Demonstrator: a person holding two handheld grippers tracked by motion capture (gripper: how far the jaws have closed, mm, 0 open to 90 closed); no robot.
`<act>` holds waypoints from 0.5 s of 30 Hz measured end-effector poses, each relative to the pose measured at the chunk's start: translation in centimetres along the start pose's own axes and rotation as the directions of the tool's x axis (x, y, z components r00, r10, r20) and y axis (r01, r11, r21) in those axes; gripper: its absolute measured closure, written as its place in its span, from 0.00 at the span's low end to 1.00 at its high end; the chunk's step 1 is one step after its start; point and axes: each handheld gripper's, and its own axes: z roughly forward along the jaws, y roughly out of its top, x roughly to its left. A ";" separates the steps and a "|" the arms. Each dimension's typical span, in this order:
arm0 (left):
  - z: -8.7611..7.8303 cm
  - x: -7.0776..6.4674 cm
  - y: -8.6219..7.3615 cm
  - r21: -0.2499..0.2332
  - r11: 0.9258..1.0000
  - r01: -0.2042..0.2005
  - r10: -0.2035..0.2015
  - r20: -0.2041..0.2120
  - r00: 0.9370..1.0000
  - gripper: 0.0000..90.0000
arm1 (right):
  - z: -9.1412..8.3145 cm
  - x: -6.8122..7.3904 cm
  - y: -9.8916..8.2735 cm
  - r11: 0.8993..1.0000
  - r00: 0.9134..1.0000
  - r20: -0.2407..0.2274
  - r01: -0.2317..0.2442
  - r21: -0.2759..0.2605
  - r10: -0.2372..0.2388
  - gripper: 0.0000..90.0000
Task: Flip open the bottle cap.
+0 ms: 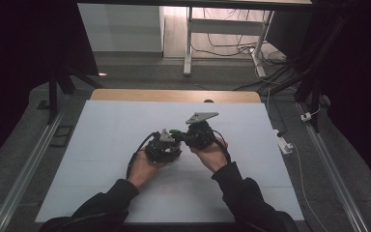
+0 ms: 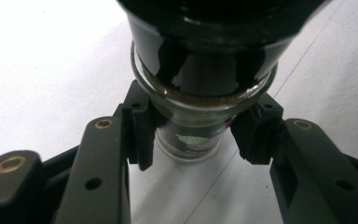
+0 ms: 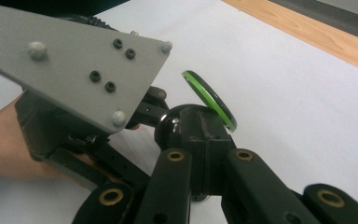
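White table [image 1: 101, 145], left gripper [image 1: 163, 146] fingers clamped on glass jar [image 2: 193, 135], right gripper [image 1: 192, 137] fingers clamped on black cap [image 3: 186, 126].

Both grippers meet near the middle of the table [image 1: 101, 159], slightly toward its far half. Left gripper [image 1: 166, 145] sits left of right gripper [image 1: 189, 137], the two touching or nearly so. A glass jar [image 2: 191, 140] stands between the left gripper's jaws, pads [image 2: 142, 135] against its sides; its cap [image 2: 209, 51] lies nearer the camera than the jaws. Right gripper's jaws are closed on that cap from the other side. A flip lid [image 3: 209, 99] stands tilted open beyond the right gripper's jaws. The person's forearms enter from the near edge.
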 end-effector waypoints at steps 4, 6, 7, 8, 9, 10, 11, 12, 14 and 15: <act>0.0 0.0 0.0 0.000 1.000 0.001 -0.001 -0.001 1.000 0.60 | 0.3 -0.2 0.2 1.000 1.000 0.004 -0.003 -0.001 0.003 1.00; 0.0 0.0 0.0 -0.002 1.000 0.000 0.000 0.000 1.000 0.60 | 0.4 -0.3 0.2 1.000 1.000 0.006 -0.003 -0.004 0.003 1.00; 0.0 0.0 0.0 -0.001 1.000 -0.001 0.001 -0.001 1.000 0.60 | 0.4 -0.4 0.3 1.000 1.000 0.007 -0.009 -0.002 0.009 1.00; 0.0 0.0 0.0 -0.002 1.000 -0.003 0.003 -0.002 1.000 0.60 | 0.4 -0.5 0.3 1.000 1.000 0.009 -0.009 -0.002 0.009 1.00; 0.0 0.0 0.0 -0.003 1.000 -0.003 0.003 -0.001 1.000 0.60 | 0.5 -0.5 0.3 1.000 1.000 0.012 -0.012 -0.002 0.012 1.00; 0.0 0.0 0.0 -0.004 1.000 -0.004 0.004 -0.002 1.000 0.60 | 0.5 -0.6 0.3 1.000 1.000 0.014 -0.015 0.000 0.015 1.00; 0.0 0.0 0.0 -0.003 1.000 -0.003 0.003 -0.001 1.000 0.60 | 0.5 -0.8 0.3 1.000 1.000 0.016 -0.020 -0.006 0.020 1.00; 0.0 0.0 0.0 -0.003 1.000 -0.004 0.004 0.000 1.000 0.60 | 0.5 -0.9 0.3 1.000 0.999 0.015 -0.030 -0.009 0.030 1.00; 0.0 0.0 0.0 -0.003 1.000 -0.004 0.004 0.000 1.000 0.60 | 0.6 -1.1 0.3 0.999 0.999 0.016 -0.036 -0.009 0.036 1.00; 0.0 0.0 0.0 -0.003 1.000 -0.004 0.004 0.001 1.000 0.60 | 0.6 -1.2 0.2 0.999 0.999 0.016 -0.042 -0.008 0.042 1.00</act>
